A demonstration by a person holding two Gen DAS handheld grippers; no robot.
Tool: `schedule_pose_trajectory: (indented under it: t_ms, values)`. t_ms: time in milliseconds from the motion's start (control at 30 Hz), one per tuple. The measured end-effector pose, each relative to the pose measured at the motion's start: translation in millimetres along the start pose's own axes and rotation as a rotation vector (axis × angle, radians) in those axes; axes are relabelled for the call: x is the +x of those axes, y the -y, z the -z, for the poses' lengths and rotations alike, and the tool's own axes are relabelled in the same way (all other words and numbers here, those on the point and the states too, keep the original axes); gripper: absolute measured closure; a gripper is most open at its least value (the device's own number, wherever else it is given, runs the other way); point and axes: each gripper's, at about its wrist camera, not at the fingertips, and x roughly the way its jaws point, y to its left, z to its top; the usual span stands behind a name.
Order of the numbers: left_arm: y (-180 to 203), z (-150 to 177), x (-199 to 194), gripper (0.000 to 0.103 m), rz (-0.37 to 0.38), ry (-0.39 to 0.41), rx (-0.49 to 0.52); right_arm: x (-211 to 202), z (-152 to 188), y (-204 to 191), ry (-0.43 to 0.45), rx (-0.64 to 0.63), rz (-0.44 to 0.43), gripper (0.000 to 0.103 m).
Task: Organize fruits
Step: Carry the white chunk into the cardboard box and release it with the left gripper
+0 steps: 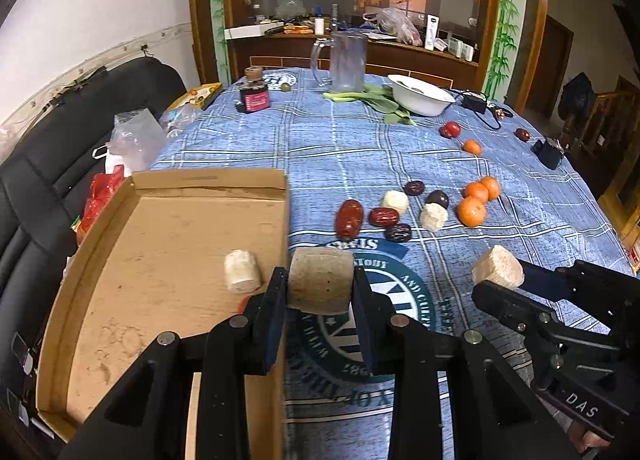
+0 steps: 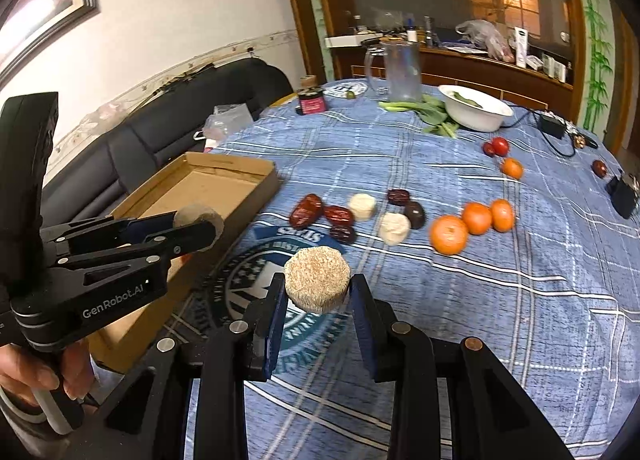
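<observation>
Black left gripper (image 1: 320, 286) clamps a beige chunk (image 1: 321, 280) at the cardboard box's (image 1: 168, 220) right edge; the right gripper (image 2: 318, 292) clamps a fibrous chunk (image 2: 317, 284) above the blue worktop (image 2: 500, 292). Dates (image 1: 349, 219) and oranges (image 1: 472, 211) lie far right of the box.

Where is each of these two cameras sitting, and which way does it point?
Left wrist: rides on the left tongs, looking forward over a held pale chunk at the box edge; the right tongs show at right.
Right wrist: rides on the right tongs, looking over their own chunk across the table; the left tongs and the person's hand show at left.
Shared: box, dates, oranges, bowl, jug.
</observation>
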Motion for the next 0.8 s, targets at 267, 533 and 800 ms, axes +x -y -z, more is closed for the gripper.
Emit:
schedule_pose_trajectory:
  t_ms: [267,533,800]
  values:
    - [-27,2,-5,0.073,-0.045,0.011,-0.019,10,-9,-26,-0.004,-0.044,-0.036,0.068]
    - [-57,0,-4,0.073,-0.095,0.016,-0.035,23,-20,-52,-0.012,-0.091,-0.068,0.068]
    - [-95,-4,-4,0.073,-0.116,0.003,-0.085,42,-29,-75,-0.031,-0.120,-0.110,0.068]
